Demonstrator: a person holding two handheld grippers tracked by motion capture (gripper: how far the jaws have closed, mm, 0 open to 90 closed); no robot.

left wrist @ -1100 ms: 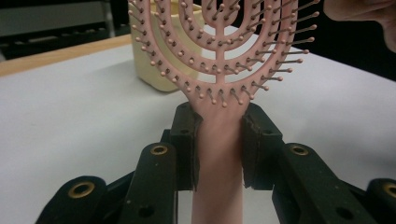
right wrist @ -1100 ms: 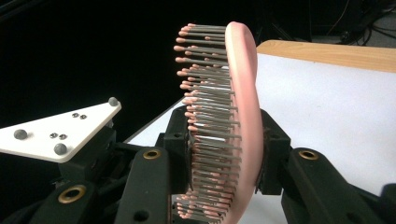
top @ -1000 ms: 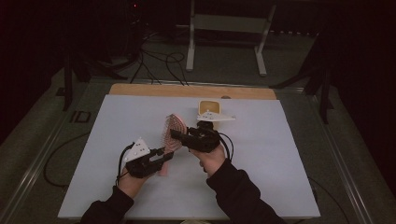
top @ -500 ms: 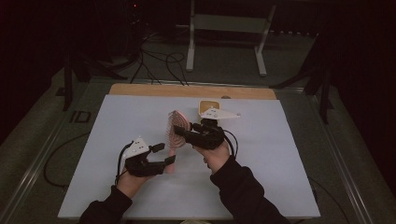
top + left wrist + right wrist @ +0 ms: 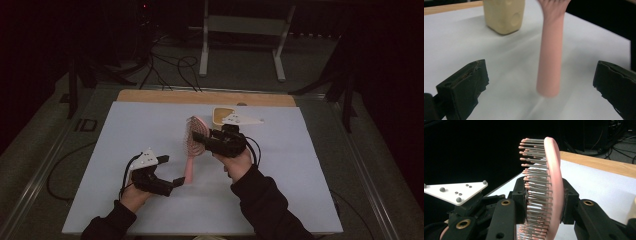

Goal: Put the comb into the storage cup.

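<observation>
A pink hairbrush (image 5: 191,145) stands nearly upright over the white table, handle down. My right gripper (image 5: 199,140) is shut on its bristled head (image 5: 552,182), one jaw on the bristles and one on the back. My left gripper (image 5: 171,170) sits low at the front left, and its jaws have just been opening. They now stand wide, with the pink handle (image 5: 550,60) between them and touching neither pad. The left gripper's white plate (image 5: 456,190) shows in the right gripper view.
A beige container (image 5: 222,115) stands behind the brush near the far edge, also in the left gripper view as the beige container (image 5: 504,15). A wooden strip (image 5: 160,96) runs along the table's back. Cables and a metal stand lie on the floor beyond.
The left gripper's jaws have spread apart and let go of the brush handle. The right gripper has tipped the brush more upright.
</observation>
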